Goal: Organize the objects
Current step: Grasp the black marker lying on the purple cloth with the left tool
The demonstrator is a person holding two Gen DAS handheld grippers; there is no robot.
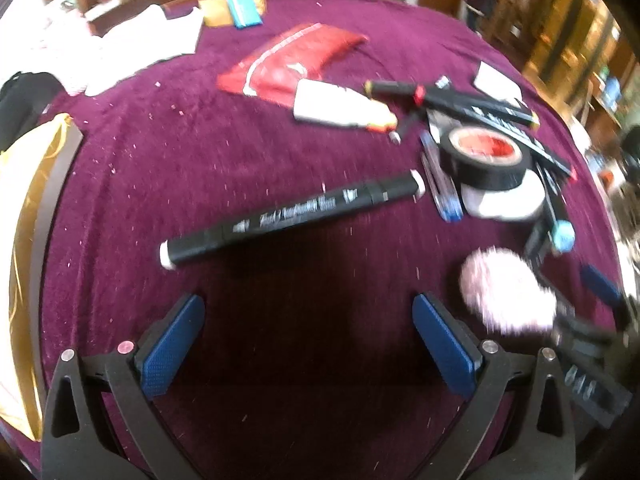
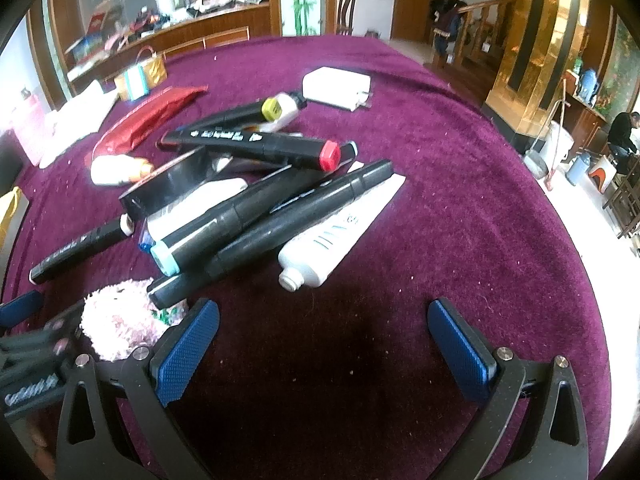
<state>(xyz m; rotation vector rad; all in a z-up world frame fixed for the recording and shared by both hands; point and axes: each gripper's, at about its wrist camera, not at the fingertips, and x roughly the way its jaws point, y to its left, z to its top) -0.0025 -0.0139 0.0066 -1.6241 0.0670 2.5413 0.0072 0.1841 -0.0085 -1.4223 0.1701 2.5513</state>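
1. Markers and other small things lie scattered on the table [image 1: 160, 152], which is covered in a purple cloth, and I hold both tools above it, tilted down.
2. My left hand-held gripper [image 1: 308, 344] is spread wide with nothing between its blue pads [image 1: 172, 348]; only bare cloth lies under the gap.
3. One black marker [image 1: 288, 216] lies alone just beyond that gap, slanting from near left to far right, apart from the pads.
4. Farther right in the left wrist view sit a roll of black tape [image 1: 486, 160], a blue pen [image 1: 440, 184] beside it, and more markers heaped behind.
5. A pink fluffy ball [image 1: 508, 296] lies just right of the left tool's right pad.
6. A red pouch [image 1: 288, 64] lies far off, with a white bottle [image 1: 340, 108] at its near edge.
7. My right hand-held gripper [image 2: 324, 344] is likewise spread and empty.
8. A white tube [image 2: 340, 232] lies just beyond its gap, cap end nearest, touching nothing of the tool.
9. Left of the tube is the marker heap, one with a red cap [image 2: 330, 156] on top, one with a pale blue cap [image 2: 166, 260] nearer.
10. A white charger [image 2: 336, 86] sits far behind the heap.
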